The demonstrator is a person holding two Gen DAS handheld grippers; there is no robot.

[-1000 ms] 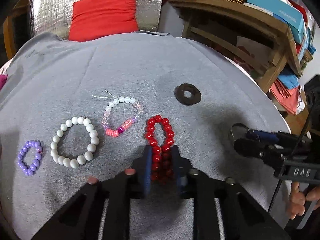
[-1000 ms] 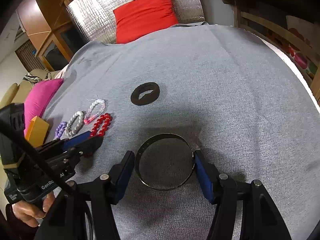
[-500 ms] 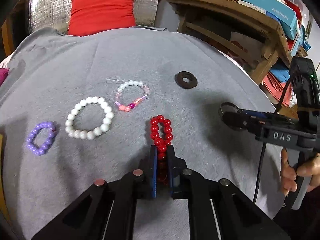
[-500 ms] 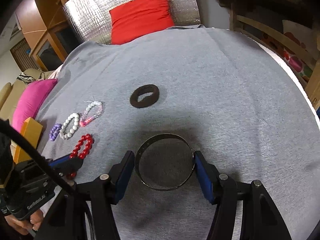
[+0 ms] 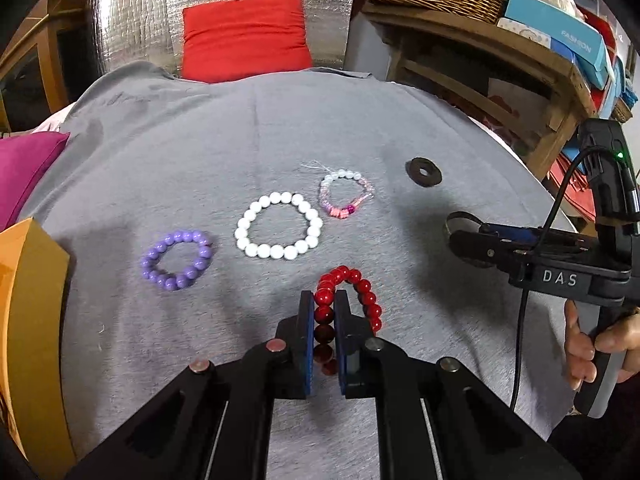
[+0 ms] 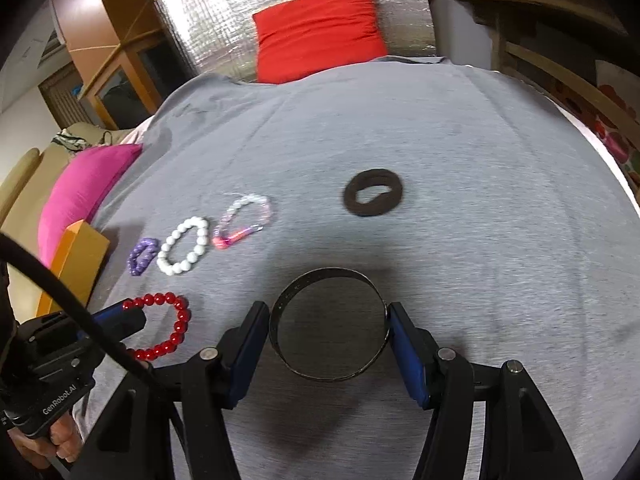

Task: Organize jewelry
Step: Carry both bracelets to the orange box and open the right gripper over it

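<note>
Pinching the red bead bracelet (image 5: 347, 298) between nearly closed pads, the left gripper (image 5: 323, 334) sits near the cloth's near-left side; rightward, the right gripper (image 6: 328, 340) clamps a dark metal bangle (image 6: 329, 325), jaws spread wide, with bare grey cloth (image 6: 500, 240) beyond.

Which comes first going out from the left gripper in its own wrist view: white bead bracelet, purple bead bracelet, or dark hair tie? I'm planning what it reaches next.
From the left gripper, shut on the red bead bracelet:
1. White bead bracelet, just ahead, slightly left.
2. Purple bead bracelet, farther out to the left.
3. Dark hair tie, farthest, ahead to the right.
</note>
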